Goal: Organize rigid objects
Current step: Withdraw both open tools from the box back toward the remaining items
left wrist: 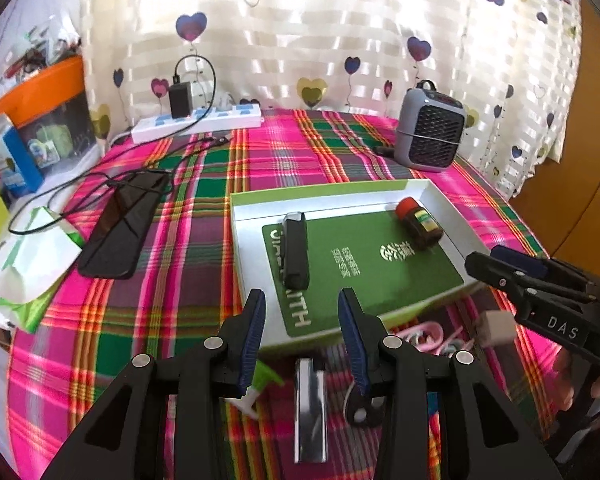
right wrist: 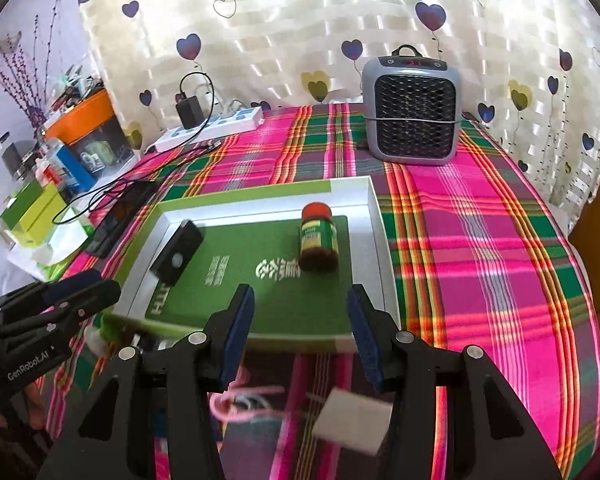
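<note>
Tray [left wrist: 452, 216] of white card with a green rim sits mid-table on the plaid cloth [left wrist: 204, 240], a green mat inside it. On the mat lie a black case [left wrist: 295, 248] at the left and a brown bottle [left wrist: 419, 224] with a red cap on its side at the right, well apart from each other.

Left gripper [left wrist: 302, 312] hovers over the tray's near edge, jaws wide apart and holding nothing. Below it on the cloth, just in front of the tray, lie a shiny metal bar [left wrist: 310, 408], a green-and-white spray nozzle [left wrist: 260, 384] and a black key fob [left wrist: 364, 410].

Right gripper [right wrist: 300, 312] also hangs over the near edge of the tray, jaws spread and empty. Under it lie a pink cord [right wrist: 240, 396] and a white cube-like block [right wrist: 354, 422], blurred.

Farther back stand a grey heater [right wrist: 412, 108], a power strip [left wrist: 198, 122] with a black charger, and a dark phone [left wrist: 120, 224] at the left.
</note>
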The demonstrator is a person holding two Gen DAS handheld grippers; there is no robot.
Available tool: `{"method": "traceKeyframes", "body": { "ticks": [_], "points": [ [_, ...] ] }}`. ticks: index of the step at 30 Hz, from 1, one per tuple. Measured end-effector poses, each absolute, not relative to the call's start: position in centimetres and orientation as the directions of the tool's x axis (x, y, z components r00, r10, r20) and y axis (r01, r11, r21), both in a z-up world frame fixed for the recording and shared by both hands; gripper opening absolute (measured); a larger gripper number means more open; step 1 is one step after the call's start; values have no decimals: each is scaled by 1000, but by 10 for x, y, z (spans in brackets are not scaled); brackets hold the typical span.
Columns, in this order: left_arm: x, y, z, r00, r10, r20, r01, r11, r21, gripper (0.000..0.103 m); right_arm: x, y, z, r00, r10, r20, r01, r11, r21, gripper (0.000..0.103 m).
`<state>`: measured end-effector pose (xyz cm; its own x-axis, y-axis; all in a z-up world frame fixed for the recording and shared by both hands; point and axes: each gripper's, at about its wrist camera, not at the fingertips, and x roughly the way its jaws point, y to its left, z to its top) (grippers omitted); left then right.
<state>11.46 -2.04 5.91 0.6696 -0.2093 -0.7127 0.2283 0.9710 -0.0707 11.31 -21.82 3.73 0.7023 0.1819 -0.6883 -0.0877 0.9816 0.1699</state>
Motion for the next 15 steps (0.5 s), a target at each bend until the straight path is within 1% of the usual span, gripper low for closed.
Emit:
{"method": "traceKeyframes", "body": {
  "ticks": [3,10,15],
  "points": [
    [104,-15,58,663,-229,-712,241,967,-86,37,100,-220,38,713,173,-680,-88,983,159,49],
    [79,13,50,664,-223,-714,236,968,-82,37,67,-233,35,728,170,-664,-101,985,141,49],
    [72,34,46,666,-194,-720,202,976,-76,37,52,-244,30,726,175,-665,-109,984,140,49]
  ]
}}
